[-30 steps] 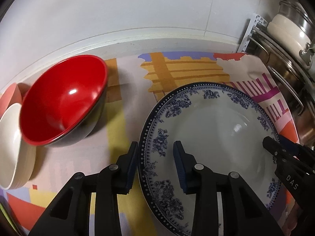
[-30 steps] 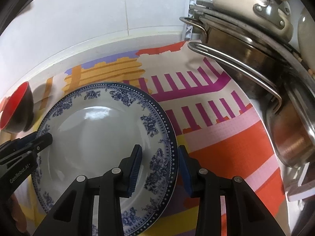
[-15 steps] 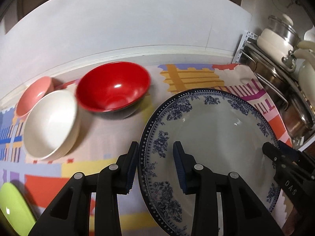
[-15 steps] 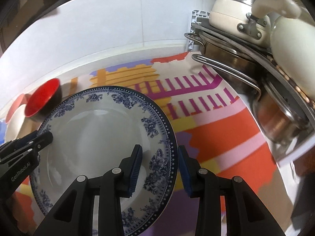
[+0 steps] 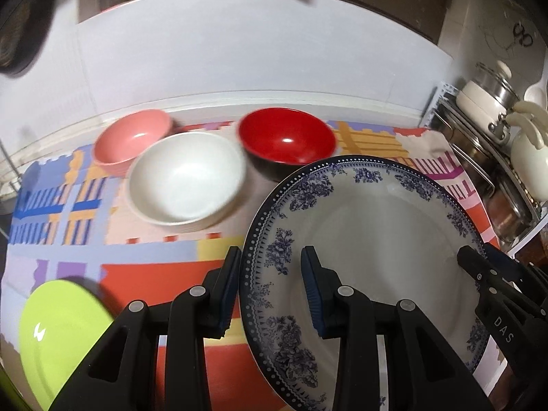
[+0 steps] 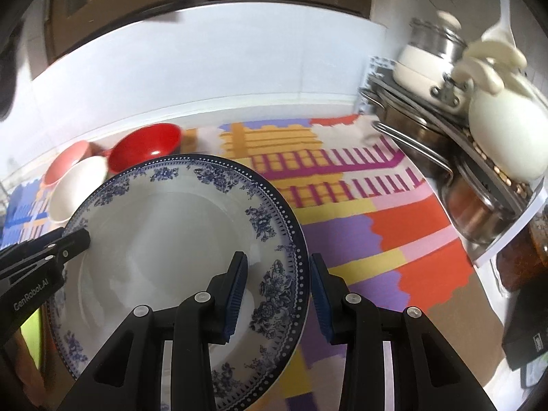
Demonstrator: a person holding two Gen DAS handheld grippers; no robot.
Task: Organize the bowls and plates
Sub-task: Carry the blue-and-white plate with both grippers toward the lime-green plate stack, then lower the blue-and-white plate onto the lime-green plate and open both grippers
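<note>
A large white plate with a blue floral rim (image 5: 373,239) (image 6: 164,239) hangs above the patterned mat, held from both sides. My left gripper (image 5: 270,287) is shut on its left rim, and my right gripper (image 6: 277,291) is shut on its right rim. Each gripper shows in the other's view, the right gripper (image 5: 493,281) at the plate's far edge and the left gripper (image 6: 58,250) likewise. Behind the plate stand a red bowl (image 5: 287,140) (image 6: 147,147), a white bowl (image 5: 186,181) (image 6: 77,185) and a pink bowl (image 5: 132,137) (image 6: 65,162). A lime-green plate (image 5: 58,339) lies at the front left.
A colourful patterned mat (image 6: 376,246) covers the counter against a white tiled wall (image 5: 239,58). On the right a metal rack holds steel pots (image 6: 472,212), a cream lidded pot (image 6: 421,65) and a cream kettle (image 6: 507,137). A dark object (image 6: 527,346) sits at the right front edge.
Both grippers have risen and drawn back with the plate gripped between them. The red, white and pink bowls and the green plate have come into view behind and to the left.
</note>
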